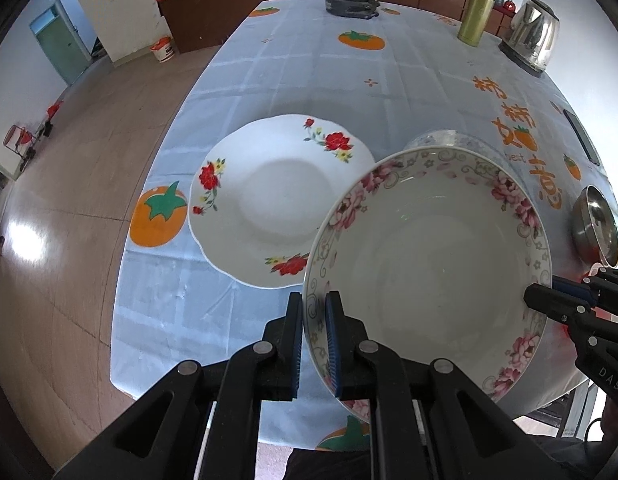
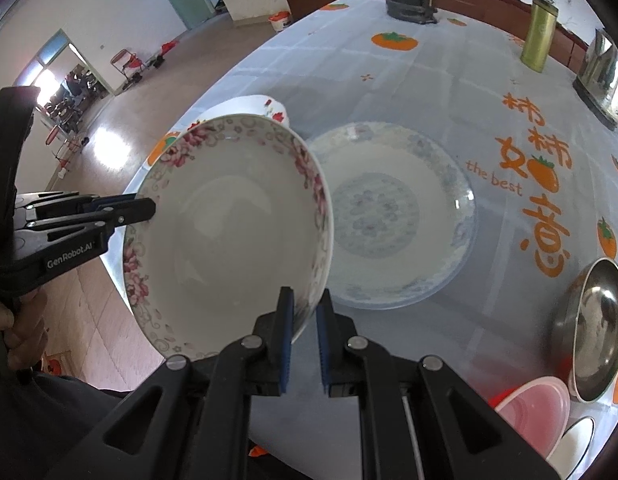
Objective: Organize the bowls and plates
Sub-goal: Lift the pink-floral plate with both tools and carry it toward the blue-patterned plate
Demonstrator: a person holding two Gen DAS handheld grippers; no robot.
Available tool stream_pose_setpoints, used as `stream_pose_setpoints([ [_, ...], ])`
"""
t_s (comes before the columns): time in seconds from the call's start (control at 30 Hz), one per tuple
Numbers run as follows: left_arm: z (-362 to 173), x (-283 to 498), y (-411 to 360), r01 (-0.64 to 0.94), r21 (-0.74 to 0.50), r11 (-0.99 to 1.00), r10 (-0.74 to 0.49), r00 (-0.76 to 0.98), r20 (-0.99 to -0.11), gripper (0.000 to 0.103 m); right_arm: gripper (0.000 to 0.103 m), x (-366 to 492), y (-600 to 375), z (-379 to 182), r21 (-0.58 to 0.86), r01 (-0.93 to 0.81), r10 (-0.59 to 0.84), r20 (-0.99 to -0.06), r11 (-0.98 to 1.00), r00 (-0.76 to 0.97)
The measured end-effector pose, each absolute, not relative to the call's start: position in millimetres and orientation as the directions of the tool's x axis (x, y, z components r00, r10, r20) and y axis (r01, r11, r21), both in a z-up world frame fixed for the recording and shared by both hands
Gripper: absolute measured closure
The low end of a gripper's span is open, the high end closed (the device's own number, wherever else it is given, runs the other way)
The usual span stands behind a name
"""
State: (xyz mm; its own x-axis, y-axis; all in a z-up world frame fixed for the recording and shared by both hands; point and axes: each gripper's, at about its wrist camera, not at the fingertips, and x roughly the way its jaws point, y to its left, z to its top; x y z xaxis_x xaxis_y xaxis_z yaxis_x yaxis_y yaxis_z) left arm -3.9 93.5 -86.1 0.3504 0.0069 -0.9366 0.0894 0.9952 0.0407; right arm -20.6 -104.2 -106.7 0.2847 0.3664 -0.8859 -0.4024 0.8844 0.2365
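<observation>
Pink-flowered bowl point(image 1: 429, 248) is off the table point(image 1: 309, 60), tilted, carried by both grippers. Left gripper point(image 1: 313, 320) is clamped on the bowl's near rim; right gripper point(image 2: 305, 320) is clamped on the opposite rim. Below it: red-flowered plate point(image 1: 277, 200) by the table's left edge, blue-patterned plate point(image 2: 397, 216) toward the middle. Steel bowl point(image 2: 597, 320) sits at the right edge.

Risks: glazed rim slipping from the narrow pads; hands drifting apart, twisting the bowl loose; chipping a plate on set-down.
</observation>
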Motion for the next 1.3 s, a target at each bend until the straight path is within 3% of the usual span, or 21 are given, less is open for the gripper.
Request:
stream_pose_setpoints([
  [1.3, -92.5, 33.0, 51.0, 0.167, 0.037, 0.985, -0.021, 0.336, -0.942, 0.091, 0.092, -7.7, -139.4, -102.9, 0.233, -0.328, 0.336, -0.891, 0.916, 0.306],
])
